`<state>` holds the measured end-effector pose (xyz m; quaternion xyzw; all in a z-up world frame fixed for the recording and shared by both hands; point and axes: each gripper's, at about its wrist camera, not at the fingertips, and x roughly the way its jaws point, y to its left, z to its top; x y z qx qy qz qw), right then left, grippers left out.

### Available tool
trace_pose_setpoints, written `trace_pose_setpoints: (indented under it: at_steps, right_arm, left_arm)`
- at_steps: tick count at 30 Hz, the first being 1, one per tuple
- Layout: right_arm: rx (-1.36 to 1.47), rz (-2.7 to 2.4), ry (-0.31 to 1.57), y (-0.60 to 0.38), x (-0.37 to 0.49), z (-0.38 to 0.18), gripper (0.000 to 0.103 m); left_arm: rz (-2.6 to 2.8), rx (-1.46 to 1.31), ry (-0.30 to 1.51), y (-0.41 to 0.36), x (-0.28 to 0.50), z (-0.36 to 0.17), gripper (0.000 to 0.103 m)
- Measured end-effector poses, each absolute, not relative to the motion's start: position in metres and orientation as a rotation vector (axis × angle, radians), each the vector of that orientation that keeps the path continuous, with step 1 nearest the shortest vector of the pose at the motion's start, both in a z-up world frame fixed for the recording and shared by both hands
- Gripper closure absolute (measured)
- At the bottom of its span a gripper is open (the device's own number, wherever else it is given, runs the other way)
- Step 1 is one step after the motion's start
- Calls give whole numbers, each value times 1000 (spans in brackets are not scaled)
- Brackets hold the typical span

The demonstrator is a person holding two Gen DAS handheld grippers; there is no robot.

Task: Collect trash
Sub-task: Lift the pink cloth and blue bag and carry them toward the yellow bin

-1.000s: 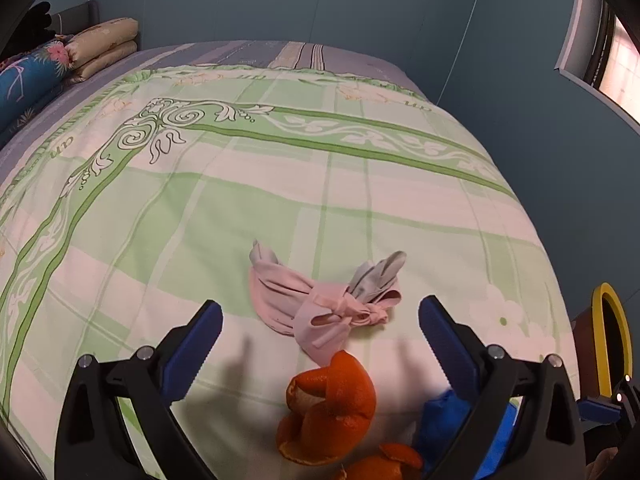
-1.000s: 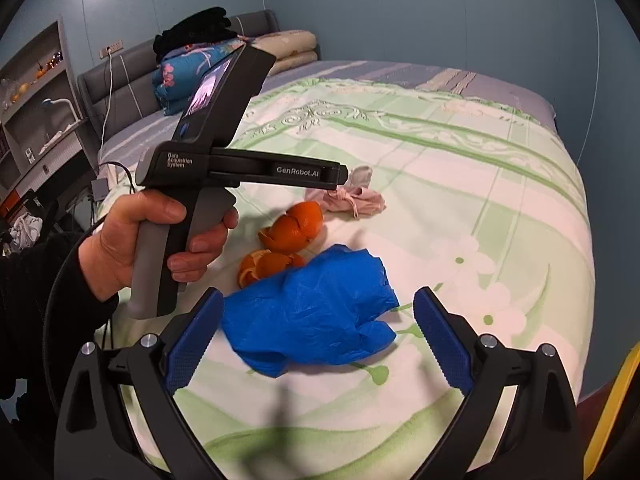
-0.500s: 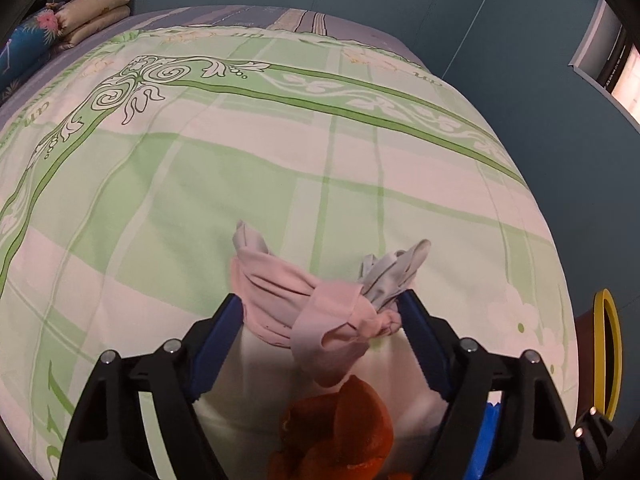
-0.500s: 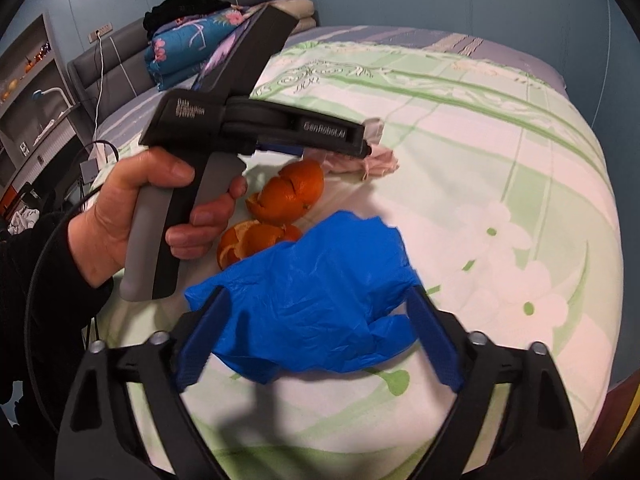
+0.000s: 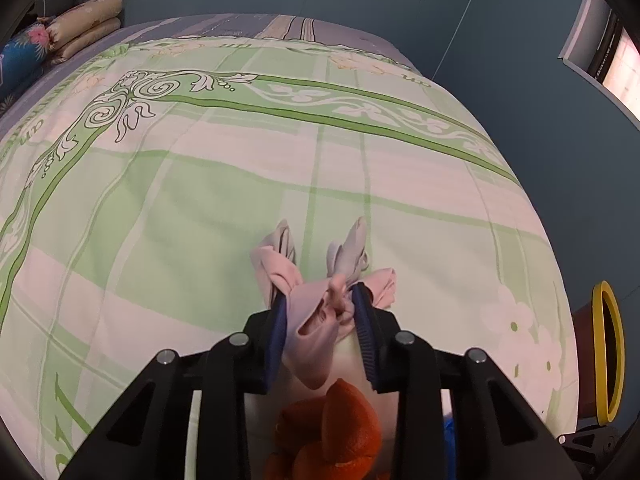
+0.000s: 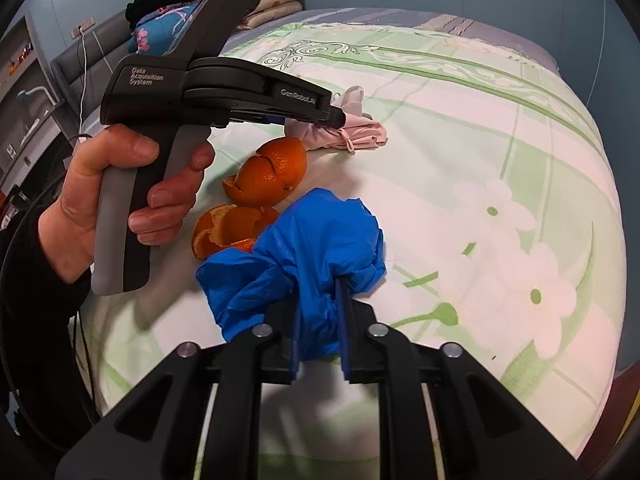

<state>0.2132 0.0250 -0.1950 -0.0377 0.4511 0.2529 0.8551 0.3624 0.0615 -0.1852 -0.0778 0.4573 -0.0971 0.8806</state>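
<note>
Item one, left gripper (image 5: 320, 312): I see my jaws closing, the blue pads pressed to either side of the pink knotted cloth (image 5: 320, 312). The knot and a loose loop sit between the pads; two grey-pink tails stick out past the fingertips, and one fold bulges out beyond the right-hand pad. The cloth rests on the green-and-white floral bedspread (image 5: 180, 220).

Item two, right gripper (image 6: 318, 320): jaws closing, nearly together, pinched on a gathered fold of the blue plastic glove (image 6: 312, 248). Most of the glove billows out ahead of and to the left of the fingertips, lying on the bedspread.

Item three, orange peels: one cupped peel (image 6: 268, 176) lies just beyond the glove, toward the pink cloth; a second peel (image 6: 228, 228) lies touching the glove's left edge, partly tucked under it. Neither lies between any jaws. In the left wrist view, peel shows below the pads, nearer the camera than the cloth.

Item four, a hand (image 6: 100, 200) in a black sleeve grips the left tool's grey handle.

Item five, surroundings: folded pillows (image 5: 84, 28) at the bed's head; a yellow-rimmed bin (image 5: 608, 348) beside the bed's right edge.
</note>
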Motion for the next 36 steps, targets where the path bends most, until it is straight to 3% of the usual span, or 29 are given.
trace_pose_setpoints:
  at_steps: [12,36]
  right_arm:
    - [-35,552,901,9,197,-168,97]
    - [112,425,718,-87,134,-88,97]
  left_arm:
    - [-207,-192,919,67,351,-168,85]
    - [-252,-168,661,53,241,-63,86]
